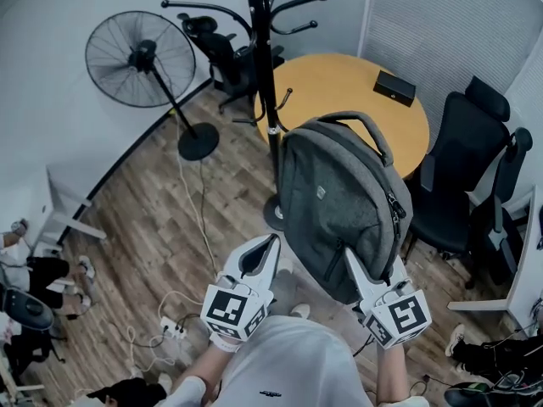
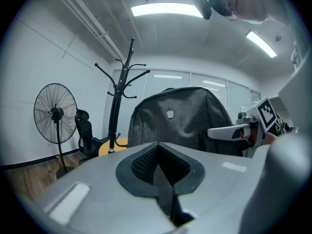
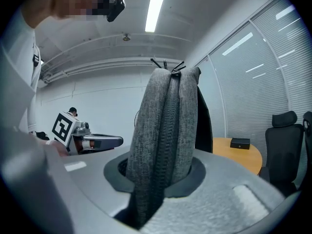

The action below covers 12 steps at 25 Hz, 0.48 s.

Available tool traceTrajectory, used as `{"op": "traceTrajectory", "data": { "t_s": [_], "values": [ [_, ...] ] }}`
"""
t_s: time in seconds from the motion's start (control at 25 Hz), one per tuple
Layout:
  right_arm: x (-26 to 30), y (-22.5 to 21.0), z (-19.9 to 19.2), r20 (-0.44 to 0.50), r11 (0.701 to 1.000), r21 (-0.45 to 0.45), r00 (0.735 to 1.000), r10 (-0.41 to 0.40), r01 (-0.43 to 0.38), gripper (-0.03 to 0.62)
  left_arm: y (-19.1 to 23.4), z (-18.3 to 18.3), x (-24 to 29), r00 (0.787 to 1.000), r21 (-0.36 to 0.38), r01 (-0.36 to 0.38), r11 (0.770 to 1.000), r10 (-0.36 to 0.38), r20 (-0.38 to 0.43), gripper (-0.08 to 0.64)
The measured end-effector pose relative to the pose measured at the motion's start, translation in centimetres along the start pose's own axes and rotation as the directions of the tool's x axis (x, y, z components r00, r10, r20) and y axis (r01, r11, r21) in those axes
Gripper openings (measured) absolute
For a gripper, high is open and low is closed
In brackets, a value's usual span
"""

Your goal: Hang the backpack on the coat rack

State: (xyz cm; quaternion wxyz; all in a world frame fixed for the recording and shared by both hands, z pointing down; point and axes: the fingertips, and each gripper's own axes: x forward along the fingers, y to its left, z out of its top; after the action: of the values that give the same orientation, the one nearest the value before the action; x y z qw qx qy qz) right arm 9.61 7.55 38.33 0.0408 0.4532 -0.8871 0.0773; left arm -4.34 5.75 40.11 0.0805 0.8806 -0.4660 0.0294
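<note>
coat rack top beyond upper edge

Both grippers are held out ahead of the torso, side by side and close to level. The left gripper is seen with its fingers brought together, and nothing is clamped between them. The right gripper is closed on the backpack: a zippered edge is pinched between its fingers and rises straight above them. Both forearms are extended behind the fingers.
</note>
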Motion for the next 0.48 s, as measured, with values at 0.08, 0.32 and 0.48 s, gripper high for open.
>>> {"op": "traceTrajectory", "data": {
  "t_s": [0.08,0.32,0.48],
  "values": [
    [0.4,-0.4,0.4,-0.002,1.000,0.002,1.000,0.012,-0.012,0.090,0.5,0.4,0.7,1.000,-0.005,-0.001,1.000,0.001,0.011,0.018],
    [2.4,-1.5,1.9,-0.005,0.999,0.015,0.999,0.047,-0.047,0.091,2.3,1.6,2.9,0.999,-0.019,0.001,1.000,0.000,0.039,0.018],
    [4.6,-2.5,3.2,0.003,0.998,0.023,0.998,0.067,-0.067,0.091,4.2,2.8,4.7,0.999,-0.025,0.001,1.000,0.001,0.050,0.018]
  ]
}}
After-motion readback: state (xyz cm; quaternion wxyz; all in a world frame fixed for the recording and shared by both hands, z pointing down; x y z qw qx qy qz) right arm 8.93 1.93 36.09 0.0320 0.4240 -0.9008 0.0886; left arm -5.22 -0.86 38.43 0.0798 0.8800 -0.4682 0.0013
